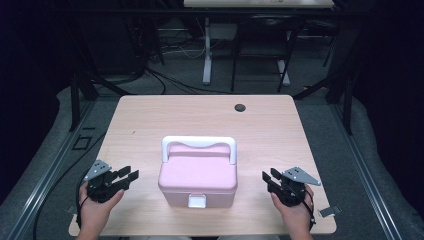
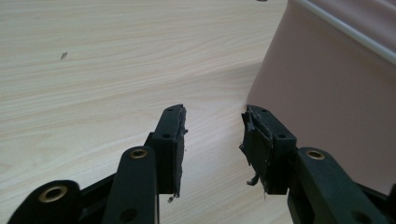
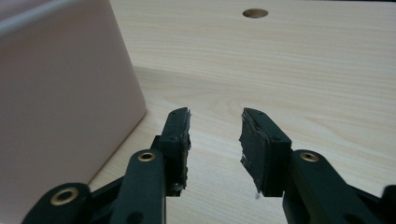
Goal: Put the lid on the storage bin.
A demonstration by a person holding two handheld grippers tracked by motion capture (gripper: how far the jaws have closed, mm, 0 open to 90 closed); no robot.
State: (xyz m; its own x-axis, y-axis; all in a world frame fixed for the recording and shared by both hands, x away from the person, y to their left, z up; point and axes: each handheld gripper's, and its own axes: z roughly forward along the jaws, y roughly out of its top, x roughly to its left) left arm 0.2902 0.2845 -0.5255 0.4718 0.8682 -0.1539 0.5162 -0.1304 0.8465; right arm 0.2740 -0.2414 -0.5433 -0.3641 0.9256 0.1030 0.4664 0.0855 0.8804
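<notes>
Your left gripper (image 1: 129,176) and right gripper (image 1: 267,176) flank the pink box (image 1: 198,175), jaws parted and empty, apparently poised to grasp its sides.

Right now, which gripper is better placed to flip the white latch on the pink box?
Marginal, perhaps right. The latch sits centred on the front of the pink box; left gripper and right gripper flank it, both open and empty.

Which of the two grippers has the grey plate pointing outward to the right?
The right gripper, right of the pink box; its plate tapers rightward, while the left gripper's sits at its upper left.
</notes>
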